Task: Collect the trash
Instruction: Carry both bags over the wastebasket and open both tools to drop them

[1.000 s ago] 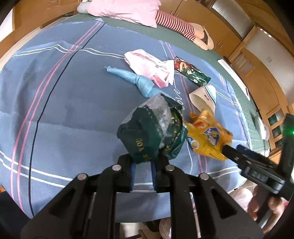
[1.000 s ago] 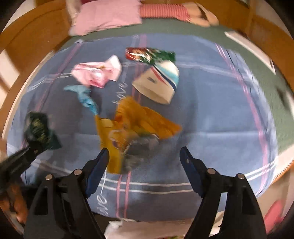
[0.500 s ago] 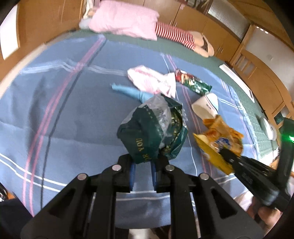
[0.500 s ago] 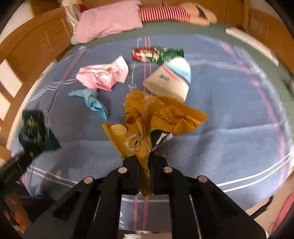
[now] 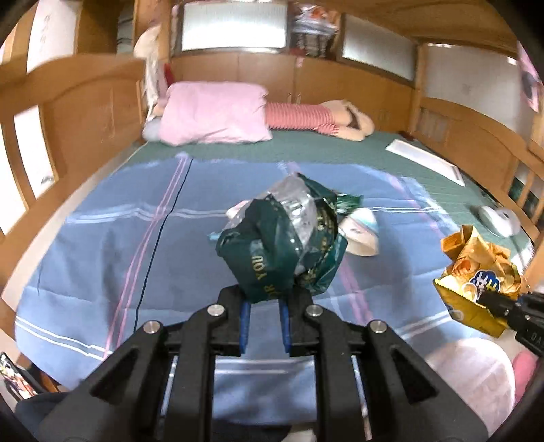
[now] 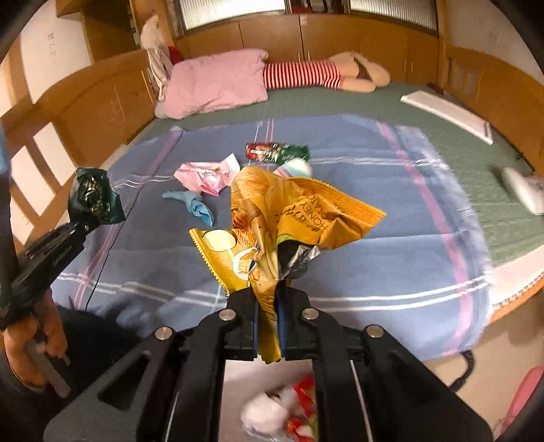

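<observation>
Warm indoor light, heavy fisheye warp, motion smear at the edges.

Brightest at the frosted windows (image 5: 234, 25) behind the bed, blown out to near white. Bed frame (image 5: 85, 102) bowed into curves, corners vignetted black. Sharp on the green wrapper (image 5: 282, 244) and yellow snack bag (image 6: 289, 217) close to each lens; soft and streaked along the blue blanket (image 6: 442, 217) fringe and the floor clutter (image 6: 282, 411) below. Faint shadows only.

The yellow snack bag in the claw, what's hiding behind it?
Behind the yellow snack bag peeks a striped paper cup on the blue blanket. Most of the cup is covered.
</observation>
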Demonstrator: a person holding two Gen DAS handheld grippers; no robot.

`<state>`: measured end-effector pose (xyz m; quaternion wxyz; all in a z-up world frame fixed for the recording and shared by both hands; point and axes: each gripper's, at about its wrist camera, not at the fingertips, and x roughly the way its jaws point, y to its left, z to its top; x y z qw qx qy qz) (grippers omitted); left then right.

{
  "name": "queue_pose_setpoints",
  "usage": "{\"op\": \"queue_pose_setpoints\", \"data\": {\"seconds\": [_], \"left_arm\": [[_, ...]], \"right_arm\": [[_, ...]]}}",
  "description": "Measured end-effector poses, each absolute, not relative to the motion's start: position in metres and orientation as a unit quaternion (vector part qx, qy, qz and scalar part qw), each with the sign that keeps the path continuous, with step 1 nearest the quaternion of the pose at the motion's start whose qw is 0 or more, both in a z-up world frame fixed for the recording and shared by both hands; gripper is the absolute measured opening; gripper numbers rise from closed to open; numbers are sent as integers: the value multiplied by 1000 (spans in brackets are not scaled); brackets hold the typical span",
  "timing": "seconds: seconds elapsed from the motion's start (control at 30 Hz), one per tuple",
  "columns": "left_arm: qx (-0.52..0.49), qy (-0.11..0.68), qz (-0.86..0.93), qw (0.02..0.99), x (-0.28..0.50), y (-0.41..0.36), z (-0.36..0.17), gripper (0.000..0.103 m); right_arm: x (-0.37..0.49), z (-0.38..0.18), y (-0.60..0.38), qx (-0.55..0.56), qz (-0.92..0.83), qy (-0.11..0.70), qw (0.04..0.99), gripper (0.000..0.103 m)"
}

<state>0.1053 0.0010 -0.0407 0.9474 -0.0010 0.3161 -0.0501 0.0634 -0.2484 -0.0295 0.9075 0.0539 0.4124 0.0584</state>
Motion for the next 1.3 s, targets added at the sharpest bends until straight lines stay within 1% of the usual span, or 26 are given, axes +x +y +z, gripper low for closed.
{"op": "queue_pose_setpoints", "data": {"seconds": [0.2,0.37,0.53,0.73,1.07,1.3], "left_arm": [[43,272,-102,956,44,-43,-1,15],[60,255,-129,956,13,-64,11,15],[68,267,-128,953,1,-73,-2,15],[93,285,-133,945,-4,-82,-23,15],[90,293,-137,942,0,-81,-25,15],[91,296,-143,940,1,-84,-26,16]], "right_arm": [[1,-1,-272,64,53,388,918,9],[-36,3,-281,60,43,379,923,9],[-50,-9,-290,80,38,382,920,9],[-44,-24,-290,96,43,400,910,9],[-44,-30,-285,95,45,408,907,9],[-41,-43,-287,99,41,427,898,9]]}}
